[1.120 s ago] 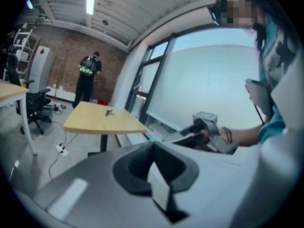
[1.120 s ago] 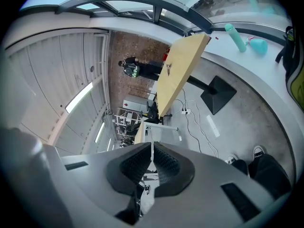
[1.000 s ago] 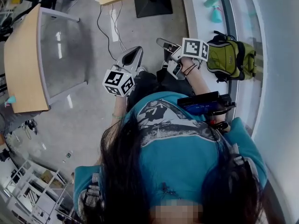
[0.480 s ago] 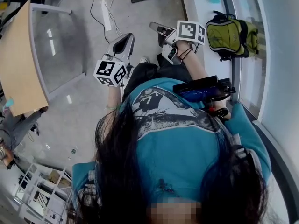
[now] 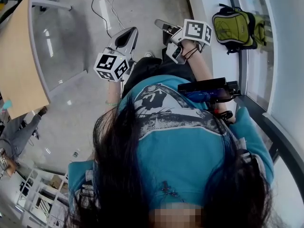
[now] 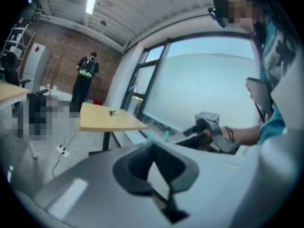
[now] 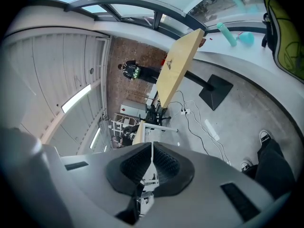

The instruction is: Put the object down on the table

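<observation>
Both grippers are held out in front of the person, above the grey floor, and neither holds anything. My left gripper (image 5: pixel 132 31) points up in the head view, and its tips meet with nothing between them (image 6: pixel 152 145). My right gripper (image 5: pixel 158 23) is beside it, close to the window sill; its ribbed pads are shut together and empty (image 7: pixel 152 144). A wooden table (image 5: pixel 19 65) stands at the left, well away from both grippers. In the left gripper view another wooden table (image 6: pixel 107 118) lies ahead. I see no task object in any view.
A green backpack (image 5: pixel 235 25) sits on the window sill (image 5: pixel 204 4) at the right. A power strip with cables (image 5: pixel 102 8) lies on the floor ahead. Teal bottles (image 7: pixel 228 34) stand on the sill. A person (image 6: pixel 85 80) stands far off by the brick wall.
The head view has swung a little, so the table and backpack shifted in frame. Both grippers stay in front of the body, shut and empty.
</observation>
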Action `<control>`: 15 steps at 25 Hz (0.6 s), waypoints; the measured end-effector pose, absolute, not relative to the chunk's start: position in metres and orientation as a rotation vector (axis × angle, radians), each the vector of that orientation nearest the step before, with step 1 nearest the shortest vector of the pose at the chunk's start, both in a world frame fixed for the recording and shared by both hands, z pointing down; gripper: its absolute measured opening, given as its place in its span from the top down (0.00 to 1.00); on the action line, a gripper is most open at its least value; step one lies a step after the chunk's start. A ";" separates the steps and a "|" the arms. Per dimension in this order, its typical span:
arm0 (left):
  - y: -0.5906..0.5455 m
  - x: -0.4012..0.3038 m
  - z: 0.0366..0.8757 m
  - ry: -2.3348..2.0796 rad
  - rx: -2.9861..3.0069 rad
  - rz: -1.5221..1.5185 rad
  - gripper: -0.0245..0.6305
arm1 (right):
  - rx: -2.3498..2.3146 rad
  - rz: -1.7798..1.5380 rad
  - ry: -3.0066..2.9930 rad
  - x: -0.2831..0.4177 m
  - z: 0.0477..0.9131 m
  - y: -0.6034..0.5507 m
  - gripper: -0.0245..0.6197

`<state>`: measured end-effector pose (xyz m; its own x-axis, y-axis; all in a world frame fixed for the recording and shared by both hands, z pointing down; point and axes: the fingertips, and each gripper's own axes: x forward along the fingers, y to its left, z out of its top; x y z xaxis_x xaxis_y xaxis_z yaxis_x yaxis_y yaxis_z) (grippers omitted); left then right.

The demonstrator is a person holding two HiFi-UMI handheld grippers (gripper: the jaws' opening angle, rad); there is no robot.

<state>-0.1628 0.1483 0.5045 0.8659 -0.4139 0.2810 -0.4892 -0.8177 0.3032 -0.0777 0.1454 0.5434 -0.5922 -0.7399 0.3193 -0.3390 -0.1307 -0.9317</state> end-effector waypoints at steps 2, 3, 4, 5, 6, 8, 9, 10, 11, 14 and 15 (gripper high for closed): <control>0.149 -0.164 0.504 -0.665 2.673 0.283 0.96 | -1.210 -1.778 1.824 -0.079 0.544 0.147 0.93; 0.149 -0.164 0.503 -0.665 2.676 0.278 0.96 | -1.213 -1.776 1.825 -0.079 0.544 0.148 0.93; 0.149 -0.165 0.502 -0.667 2.679 0.273 0.96 | -1.215 -1.774 1.827 -0.079 0.544 0.148 0.93; 0.148 -0.165 0.502 -0.670 2.681 0.267 0.96 | -1.216 -1.772 1.830 -0.079 0.544 0.147 0.93; 0.148 -0.165 0.502 -0.675 2.683 0.262 0.96 | -1.216 -1.772 1.834 -0.079 0.544 0.147 0.93; 0.148 -0.166 0.501 -0.683 2.682 0.255 0.96 | -1.215 -1.776 1.844 -0.080 0.545 0.148 0.93; 0.148 -0.167 0.501 -0.686 2.681 0.252 0.96 | -1.215 -1.779 1.848 -0.081 0.545 0.148 0.93; 0.149 -0.167 0.501 -0.690 2.680 0.249 0.96 | -1.216 -1.780 1.852 -0.081 0.545 0.149 0.93; 0.149 -0.167 0.501 -0.693 2.679 0.246 0.96 | -1.217 -1.781 1.856 -0.081 0.545 0.149 0.93; 0.149 -0.168 0.501 -0.699 2.677 0.234 0.96 | -1.222 -1.776 1.866 -0.080 0.545 0.148 0.93; 0.149 -0.169 0.500 -0.700 2.677 0.231 0.96 | -1.224 -1.774 1.868 -0.080 0.544 0.148 0.93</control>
